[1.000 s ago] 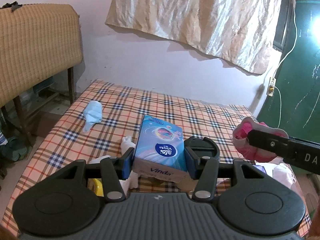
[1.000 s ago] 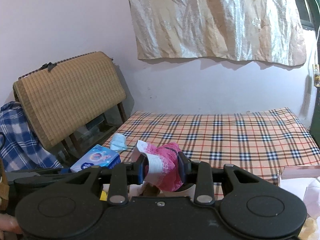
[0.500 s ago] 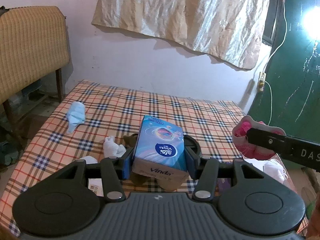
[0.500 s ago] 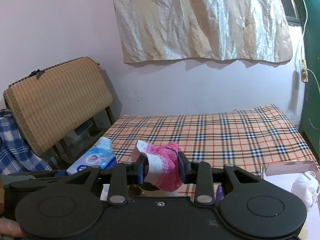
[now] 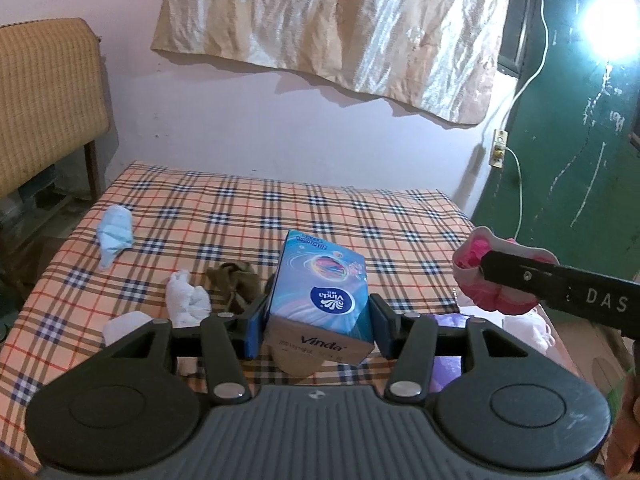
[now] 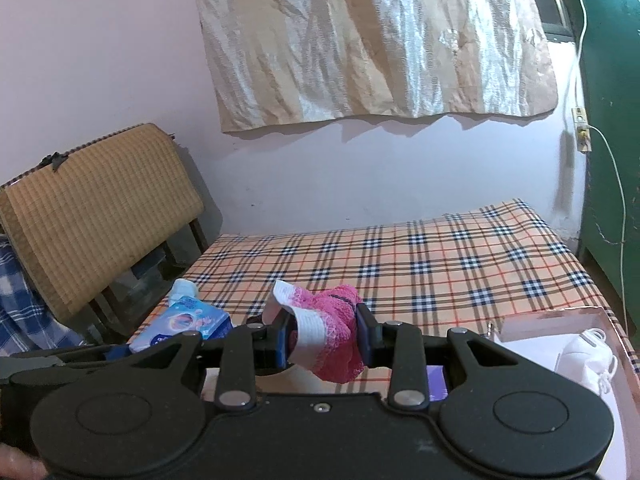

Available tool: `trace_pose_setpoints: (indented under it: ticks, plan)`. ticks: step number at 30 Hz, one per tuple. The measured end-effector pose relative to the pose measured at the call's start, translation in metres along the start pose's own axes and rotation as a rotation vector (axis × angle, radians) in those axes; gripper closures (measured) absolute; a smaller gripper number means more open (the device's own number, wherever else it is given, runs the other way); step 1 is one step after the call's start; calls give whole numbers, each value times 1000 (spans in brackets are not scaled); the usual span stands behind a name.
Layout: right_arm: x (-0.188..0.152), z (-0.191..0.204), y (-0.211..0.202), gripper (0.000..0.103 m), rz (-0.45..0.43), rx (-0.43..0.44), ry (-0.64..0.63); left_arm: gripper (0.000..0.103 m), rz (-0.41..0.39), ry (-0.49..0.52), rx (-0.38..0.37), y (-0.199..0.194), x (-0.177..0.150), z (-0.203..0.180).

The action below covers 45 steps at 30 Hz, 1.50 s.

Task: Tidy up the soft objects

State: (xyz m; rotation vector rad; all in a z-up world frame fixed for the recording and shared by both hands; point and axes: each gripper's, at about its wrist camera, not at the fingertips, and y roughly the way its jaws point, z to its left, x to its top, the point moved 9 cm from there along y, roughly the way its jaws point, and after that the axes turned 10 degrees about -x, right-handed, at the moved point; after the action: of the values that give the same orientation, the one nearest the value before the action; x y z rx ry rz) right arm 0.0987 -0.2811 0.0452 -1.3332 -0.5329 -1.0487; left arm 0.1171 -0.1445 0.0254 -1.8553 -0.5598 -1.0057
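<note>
The left hand-held gripper (image 5: 316, 320) is closed on the tissue pack (image 5: 320, 300), held above the bed (image 5: 280, 216); the right hand-held gripper (image 6: 322, 336) is clamped on the pink sock (image 6: 332, 336). The soft pack could buckle and slip — the sock's loose cuff may snag. The box (image 6: 560, 316) lies near right; the far bed is open.

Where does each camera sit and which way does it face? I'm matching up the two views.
Left wrist: on the left gripper, facing the plaid bed and back wall; its fingers clamp the tissue pack; the right gripper enters from the right.
Right wrist: on the right gripper, facing the same bed and wall; its fingers clamp the pink sock; a fingertip shows bottom left.
Shared: bed, tissue pack, pink sock, wall cloth.
</note>
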Motion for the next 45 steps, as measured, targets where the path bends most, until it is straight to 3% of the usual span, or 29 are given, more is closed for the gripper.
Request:
trace_pose_setpoints:
  ticks: [26, 45]
  plan:
    - [-9, -75, -17, 63, -1, -97, 79, 50, 53, 69, -115, 28, -19, -65]
    - [-30, -167, -36, 63, 15, -232, 169, 50, 142, 160, -237, 66, -48, -138]
